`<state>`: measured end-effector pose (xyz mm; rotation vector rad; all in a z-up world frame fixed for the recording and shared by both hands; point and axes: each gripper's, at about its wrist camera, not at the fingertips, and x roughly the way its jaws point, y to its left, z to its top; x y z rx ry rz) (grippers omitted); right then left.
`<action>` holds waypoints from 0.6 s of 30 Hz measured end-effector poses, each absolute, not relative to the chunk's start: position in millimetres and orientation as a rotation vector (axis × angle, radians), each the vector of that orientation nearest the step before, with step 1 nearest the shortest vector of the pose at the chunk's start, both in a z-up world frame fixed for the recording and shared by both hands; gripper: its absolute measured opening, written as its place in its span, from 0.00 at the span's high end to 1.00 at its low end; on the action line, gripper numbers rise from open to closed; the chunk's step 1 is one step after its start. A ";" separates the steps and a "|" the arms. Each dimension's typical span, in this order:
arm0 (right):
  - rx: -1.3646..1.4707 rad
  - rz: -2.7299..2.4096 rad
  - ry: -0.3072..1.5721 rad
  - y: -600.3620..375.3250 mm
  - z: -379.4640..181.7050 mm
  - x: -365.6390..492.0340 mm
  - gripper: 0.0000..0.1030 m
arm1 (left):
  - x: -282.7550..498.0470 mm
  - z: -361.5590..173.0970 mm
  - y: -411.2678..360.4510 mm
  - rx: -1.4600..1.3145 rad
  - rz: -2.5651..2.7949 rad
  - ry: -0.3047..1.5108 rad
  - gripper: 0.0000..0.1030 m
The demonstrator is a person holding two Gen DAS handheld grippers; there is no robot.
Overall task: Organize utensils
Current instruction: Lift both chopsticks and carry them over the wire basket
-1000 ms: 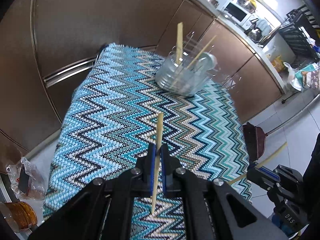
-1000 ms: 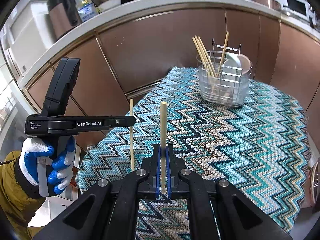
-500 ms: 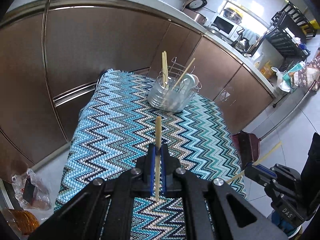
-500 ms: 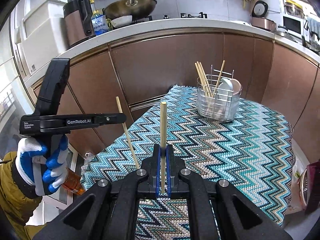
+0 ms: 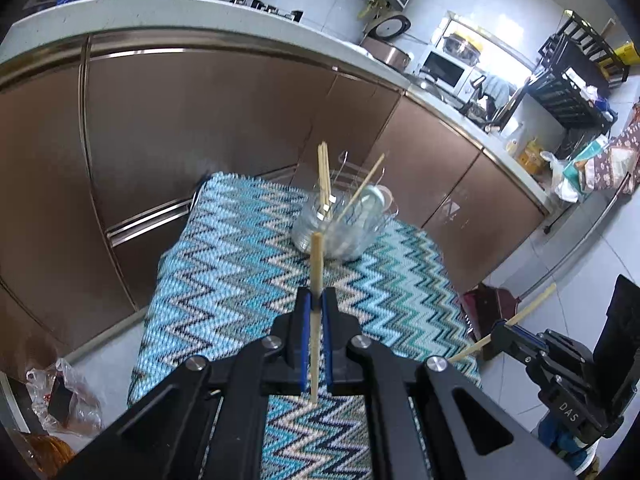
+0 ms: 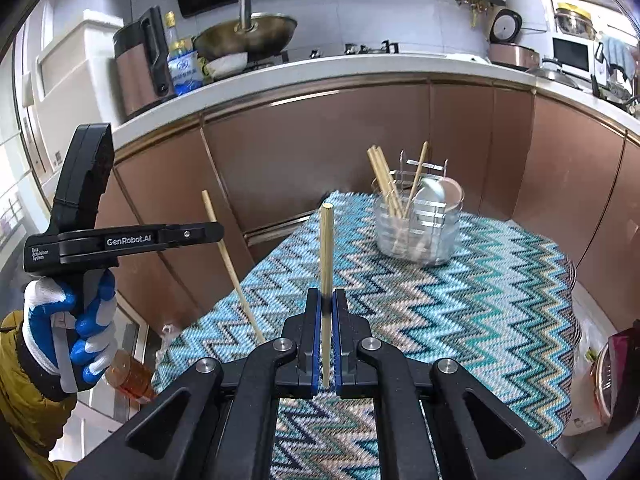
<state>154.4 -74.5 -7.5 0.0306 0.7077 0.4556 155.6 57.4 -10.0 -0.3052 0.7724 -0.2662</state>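
Holding one chopstick in each tool, you stand short of the clear utensil holder point(image 6: 418, 224) at the far end of the zigzag-patterned cloth point(image 6: 460, 312). Your left gripper point(image 5: 315, 320) has its fingers pinched on a chopstick point(image 5: 316, 276) that points toward the holder; your right gripper point(image 6: 328, 320) is clamped the same way on a second chopstick point(image 6: 326, 256). Several chopsticks point(image 6: 384, 178) and a pale spoon point(image 6: 430, 192) already lean inside the holder, so the sorting looks well along. No loose utensils show on the cloth near the holder. What seems left is dropping these two sticks in beside the others.
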 end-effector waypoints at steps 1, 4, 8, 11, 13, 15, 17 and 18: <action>0.031 0.449 0.697 -76.5 -5.0 157.5 0.95 | 159.4 -6.3 57.3 -0.309 -0.266 0.763 0.95; 0.041 0.439 0.668 -83.0 2.8 170.2 0.95 | 174.5 6.7 56.0 -0.327 -0.268 0.730 0.95; 0.049 0.428 0.620 -89.6 14.7 193.3 0.95 | 196.7 24.8 53.0 -0.348 -0.274 0.684 0.95; 0.051 0.421 0.588 -93.5 22.6 211.3 0.95 | 217.5 42.8 47.3 -0.349 -0.287 0.638 0.95; 0.053 0.417 0.563 -95.3 29.3 226.8 0.95 | 230.0 53.7 43.1 -0.342 -0.292 0.604 0.95; 0.057 0.417 0.539 -96.0 35.3 240.0 0.95 | 242.5 64.0 37.4 -0.335 -0.297 0.570 0.95; 0.064 0.421 0.512 -96.8 42.3 254.2 0.95 | 254.4 72.0 32.4 -0.325 -0.294 0.537 0.95; 0.066 0.424 0.498 -96.4 45.7 263.3 0.95 | 261.2 75.9 28.9 -0.317 -0.290 0.516 0.95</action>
